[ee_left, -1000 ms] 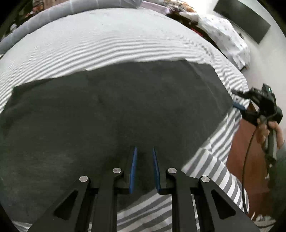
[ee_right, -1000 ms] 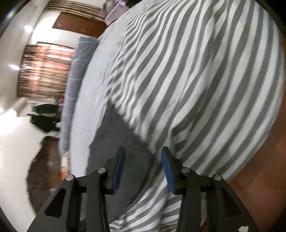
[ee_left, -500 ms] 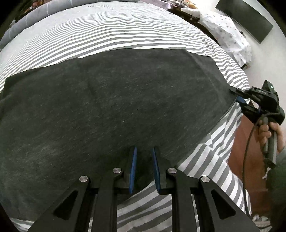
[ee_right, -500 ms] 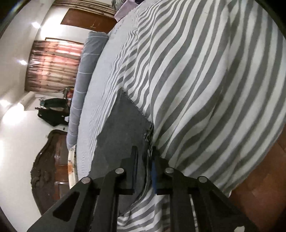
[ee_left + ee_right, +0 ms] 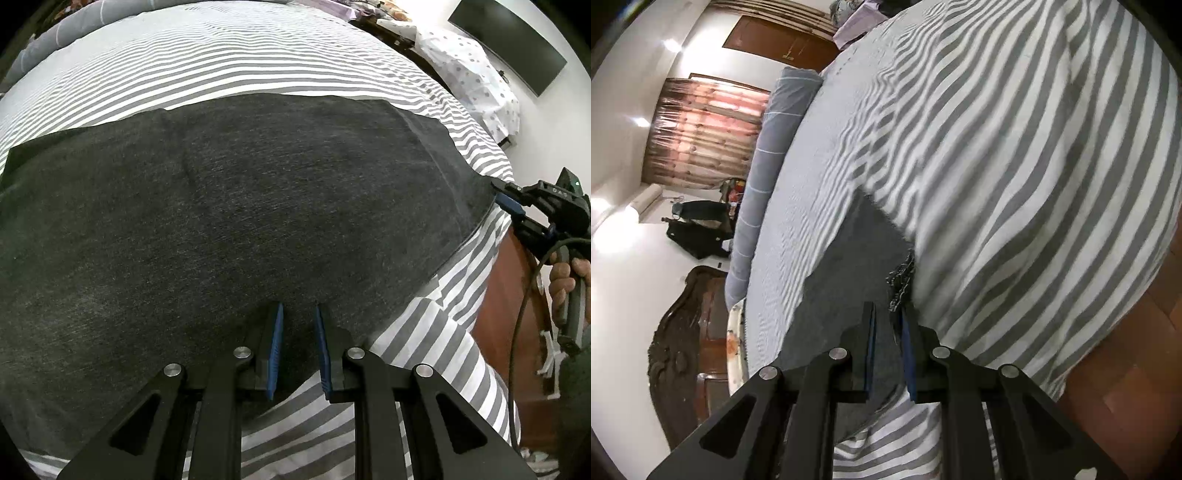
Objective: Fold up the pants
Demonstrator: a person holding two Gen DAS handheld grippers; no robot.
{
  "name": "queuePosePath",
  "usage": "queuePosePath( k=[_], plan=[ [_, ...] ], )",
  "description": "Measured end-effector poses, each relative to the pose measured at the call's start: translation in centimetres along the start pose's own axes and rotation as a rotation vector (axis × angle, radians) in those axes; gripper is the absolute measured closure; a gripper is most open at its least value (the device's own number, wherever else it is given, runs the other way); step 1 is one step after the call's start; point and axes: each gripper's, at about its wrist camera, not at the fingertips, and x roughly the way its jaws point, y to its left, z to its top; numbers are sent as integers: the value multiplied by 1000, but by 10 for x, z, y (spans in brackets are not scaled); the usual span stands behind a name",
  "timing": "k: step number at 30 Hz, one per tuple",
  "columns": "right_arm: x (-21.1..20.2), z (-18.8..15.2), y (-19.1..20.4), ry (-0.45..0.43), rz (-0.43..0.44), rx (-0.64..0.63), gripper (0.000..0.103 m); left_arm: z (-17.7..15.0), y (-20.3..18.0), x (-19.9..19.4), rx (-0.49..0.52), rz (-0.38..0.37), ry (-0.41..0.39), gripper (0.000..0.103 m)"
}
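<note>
While the dark grey pants [image 5: 236,206] lie spread flat across the striped bed sheet [image 5: 229,62], the left tool [image 5: 298,350] sits at their near edge with its two blue-padded fingers [image 5: 276,347] closed down to a narrow gap, and the cloth's edge runs between them, so it looks clamped on the pants. Ahead of this tool the fabric stretches away smooth, with a faint crease to its front left. Off to its right, at the far corner of the garment, the right tool [image 5: 508,201] shows in the person's hand [image 5: 569,275], its blue tip touching the hem, with a black cable [image 5: 517,339] hanging below it. Beyond that tool a dark screen [image 5: 513,48] hangs on the white wall, above a spotted cloth [image 5: 476,77].

From the right wrist view, the right tool [image 5: 889,350] also has its fingers drawn close, with the pants [image 5: 849,273] passing between the pads; a frayed fringe [image 5: 901,280] of threads sits just in front of its right finger. It appears clamped on that corner. To the tool's right the striped sheet [image 5: 1015,166] drops over the bed's edge toward a reddish-brown floor [image 5: 1126,387]. To its left lie a long grey bolster [image 5: 768,173], a carved wooden headboard [image 5: 679,339] and, farther off, reddish curtains [image 5: 701,133].
</note>
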Motion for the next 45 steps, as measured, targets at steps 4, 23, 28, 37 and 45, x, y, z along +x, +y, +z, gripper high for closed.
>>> queuePosePath(
  k=[4, 23, 28, 37, 45],
  plan=[
    [5, 2, 8, 6, -6, -6, 88, -1, -1, 0, 2, 0, -4, 84],
    [17, -2, 40, 6, 36, -19, 96, 1, 8, -1, -60, -69, 3, 84],
    [23, -14, 114, 49, 90, -141, 96, 3, 33, -19, -151, -103, -16, 84],
    [99, -75, 222, 240, 126, -333, 96, -8, 112, -94, -248, -90, -150, 84],
    [204, -174, 272, 487, 100, -484, 96, -37, 185, -140, -346, -75, -204, 81]
  ],
)
